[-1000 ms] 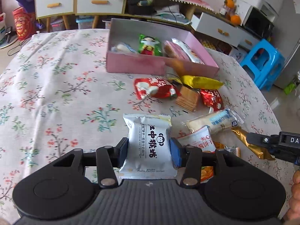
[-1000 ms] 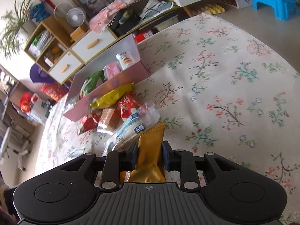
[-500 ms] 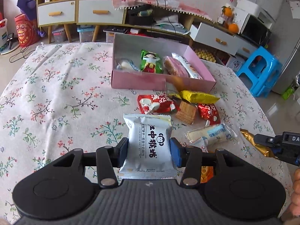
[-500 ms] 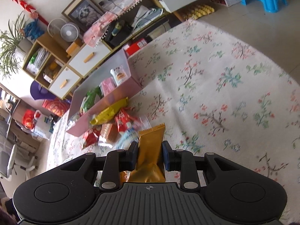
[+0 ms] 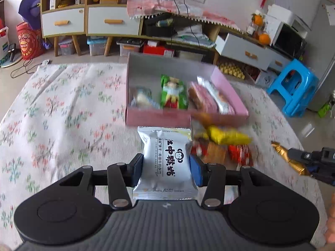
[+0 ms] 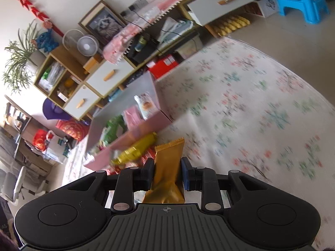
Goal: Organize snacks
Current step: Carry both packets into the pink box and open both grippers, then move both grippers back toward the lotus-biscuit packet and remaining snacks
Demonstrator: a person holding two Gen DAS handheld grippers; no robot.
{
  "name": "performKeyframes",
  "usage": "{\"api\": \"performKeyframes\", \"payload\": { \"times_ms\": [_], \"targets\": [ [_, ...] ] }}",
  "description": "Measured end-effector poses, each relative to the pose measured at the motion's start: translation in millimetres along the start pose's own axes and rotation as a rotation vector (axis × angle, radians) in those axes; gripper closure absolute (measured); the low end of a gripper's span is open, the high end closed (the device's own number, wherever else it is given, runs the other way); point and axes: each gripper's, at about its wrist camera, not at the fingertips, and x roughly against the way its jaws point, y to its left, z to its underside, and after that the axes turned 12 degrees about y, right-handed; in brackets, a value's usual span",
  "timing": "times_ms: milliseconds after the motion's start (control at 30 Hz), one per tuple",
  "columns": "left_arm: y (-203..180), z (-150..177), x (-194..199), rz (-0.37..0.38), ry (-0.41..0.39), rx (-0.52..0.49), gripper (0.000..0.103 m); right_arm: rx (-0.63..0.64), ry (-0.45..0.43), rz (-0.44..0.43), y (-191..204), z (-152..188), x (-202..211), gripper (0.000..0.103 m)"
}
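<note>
My left gripper (image 5: 166,171) is shut on a white snack packet (image 5: 166,161) with black characters, held above the flowered tablecloth short of the pink box (image 5: 157,117). The box holds a green packet (image 5: 172,92), a pink packet (image 5: 202,98) and others. My right gripper (image 6: 167,172) is shut on a gold snack packet (image 6: 167,163); it also shows at the right of the left wrist view (image 5: 289,159). Loose snacks lie in front of the box, among them a yellow packet (image 5: 228,137) and red ones (image 5: 239,154). The pink box (image 6: 146,123) is ahead and left in the right wrist view.
The table wears a flowered cloth (image 5: 62,113). Behind it stand wooden cabinets with white drawers (image 5: 62,22), cluttered shelves and a blue plastic stool (image 5: 295,87) on the floor at the right.
Both grippers have risen from the table with their packets and moved toward the pink box, which now appears nearer in both views. Both jaws stay shut.
</note>
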Motion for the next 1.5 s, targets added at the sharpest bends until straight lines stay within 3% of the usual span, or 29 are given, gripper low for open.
{"api": "performKeyframes", "payload": {
  "times_ms": [167,300,467,633,733,900,1100,1267,1500],
  "targets": [
    [-2,-40,-3,-0.018,-0.080,0.001,0.059,0.062,0.004,-0.025,29,-31,-24,0.077],
    [5,-71,-24,0.022,-0.077,0.055,0.059,0.088,0.059,-0.078,53,-58,-55,0.077],
    [12,-92,-56,-0.015,-0.066,0.080,0.059,0.077,0.130,-0.125,78,-88,-100,0.077],
    [16,-103,-78,-0.013,-0.037,0.072,0.058,0.067,0.145,-0.095,92,-101,-140,0.073],
    [16,-102,-80,-0.035,-0.007,0.078,0.050,0.068,0.179,-0.026,96,-98,-156,0.072],
    [18,-89,-59,-0.034,-0.041,0.060,0.045,0.110,0.122,-0.012,97,-88,-140,0.063],
    [25,-76,-31,-0.002,-0.065,0.088,0.044,0.079,0.104,-0.026,84,-83,-116,0.063],
    [26,-52,-12,0.000,-0.056,0.086,0.043,0.052,0.069,-0.064,69,-72,-78,0.063],
    [12,-2,0,0.000,0.001,0.060,0.041,0.034,0.071,-0.046,44,-45,-35,0.063]
  ]
}}
